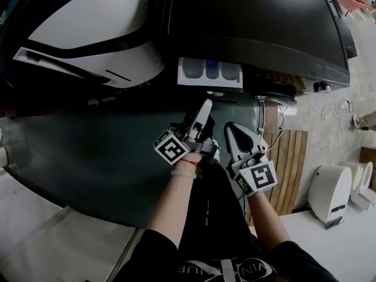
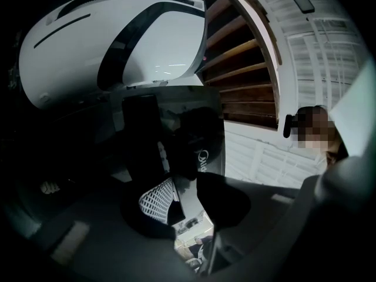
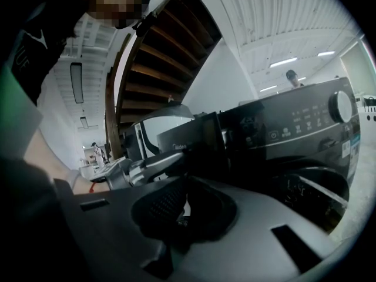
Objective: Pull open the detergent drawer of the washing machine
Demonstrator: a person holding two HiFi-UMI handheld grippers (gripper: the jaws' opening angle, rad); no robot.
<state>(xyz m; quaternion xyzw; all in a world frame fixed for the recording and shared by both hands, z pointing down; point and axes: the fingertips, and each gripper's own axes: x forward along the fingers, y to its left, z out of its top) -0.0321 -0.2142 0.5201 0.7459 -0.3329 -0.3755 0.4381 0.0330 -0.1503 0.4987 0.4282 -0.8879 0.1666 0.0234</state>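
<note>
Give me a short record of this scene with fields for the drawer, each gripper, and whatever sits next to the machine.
drawer: detergent drawer stands out from the front of the dark washing machine, its blue compartments showing
left gripper: left gripper has its jaws apart with nothing between them; it points toward the drawer, with no contact visible
right gripper: right gripper has its jaws together and is empty; it is beside the left one, farther from the drawer
beside the machine: white appliance, on the left in the head view

Shirt (image 1: pixel 282 264): I see black short sleeves, white print.
Wristband (image 1: pixel 187 161): red.
Left gripper (image 1: pixel 204 107), right gripper (image 1: pixel 232 129): pale shells, black-white marker cubes (image 1: pixel 172 147).
</note>
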